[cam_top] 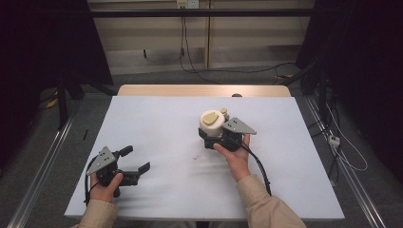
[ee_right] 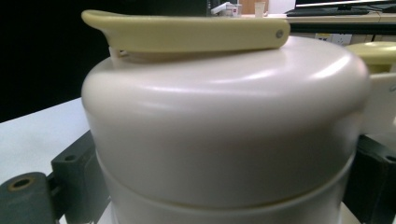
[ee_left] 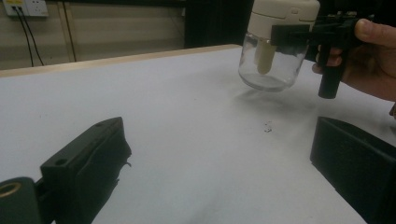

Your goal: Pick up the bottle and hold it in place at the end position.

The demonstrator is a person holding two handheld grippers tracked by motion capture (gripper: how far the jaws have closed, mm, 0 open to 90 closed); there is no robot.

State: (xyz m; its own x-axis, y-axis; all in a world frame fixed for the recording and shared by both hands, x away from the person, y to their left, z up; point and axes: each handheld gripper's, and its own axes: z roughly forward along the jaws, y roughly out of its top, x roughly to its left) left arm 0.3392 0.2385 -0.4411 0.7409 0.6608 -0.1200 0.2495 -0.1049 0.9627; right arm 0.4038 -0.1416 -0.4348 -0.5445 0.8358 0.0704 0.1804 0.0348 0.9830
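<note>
Down at the lower left of the high view, the left gripper (cam_top: 135, 165) rested on the white table (cam_top: 157, 118), jaws spread wide with nothing between them. Further up, centre frame, the right gripper (cam_top: 215, 135) had its jaws clamped on the cream lid of the glass jar (cam_top: 212, 123). In the left gripper view the jar (ee_left: 271, 70) hung at the upper right, lifted just clear of the table, a shadow beneath it.
</note>
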